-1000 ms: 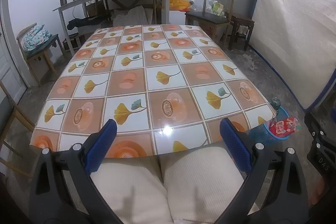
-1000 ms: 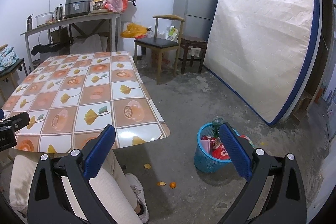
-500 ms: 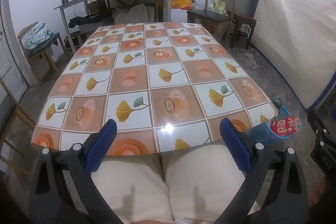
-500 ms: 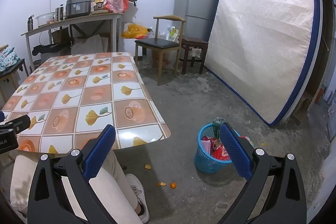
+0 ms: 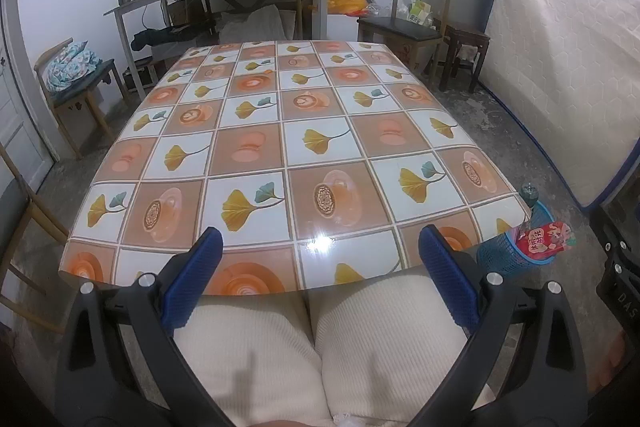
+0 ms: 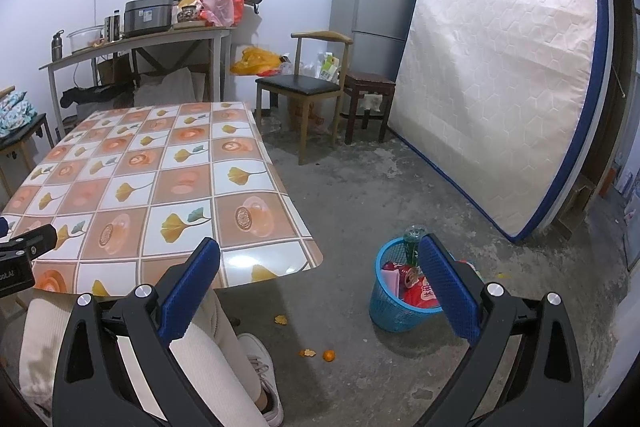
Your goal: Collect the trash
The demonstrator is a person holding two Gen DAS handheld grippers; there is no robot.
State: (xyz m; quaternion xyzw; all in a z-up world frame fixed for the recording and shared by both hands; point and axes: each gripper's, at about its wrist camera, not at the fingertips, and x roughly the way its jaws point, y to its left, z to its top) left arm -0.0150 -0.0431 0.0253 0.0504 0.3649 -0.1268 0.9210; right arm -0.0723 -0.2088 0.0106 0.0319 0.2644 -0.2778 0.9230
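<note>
Barely any motion since a second ago: both views drifted slightly, table a touch lower in the left frame.
Left gripper (image 5: 320, 267) spread wide, empty, over lap at near edge of table (image 5: 256, 147). Right gripper (image 6: 320, 277) also wide apart, empty, aimed at floor. Blue trash basket (image 6: 386, 311) on floor right of table, holding red wrappers and green bottle (image 6: 412, 243). Orange peel scraps (image 6: 316, 353) on floor near shoe (image 6: 260, 367).
</note>
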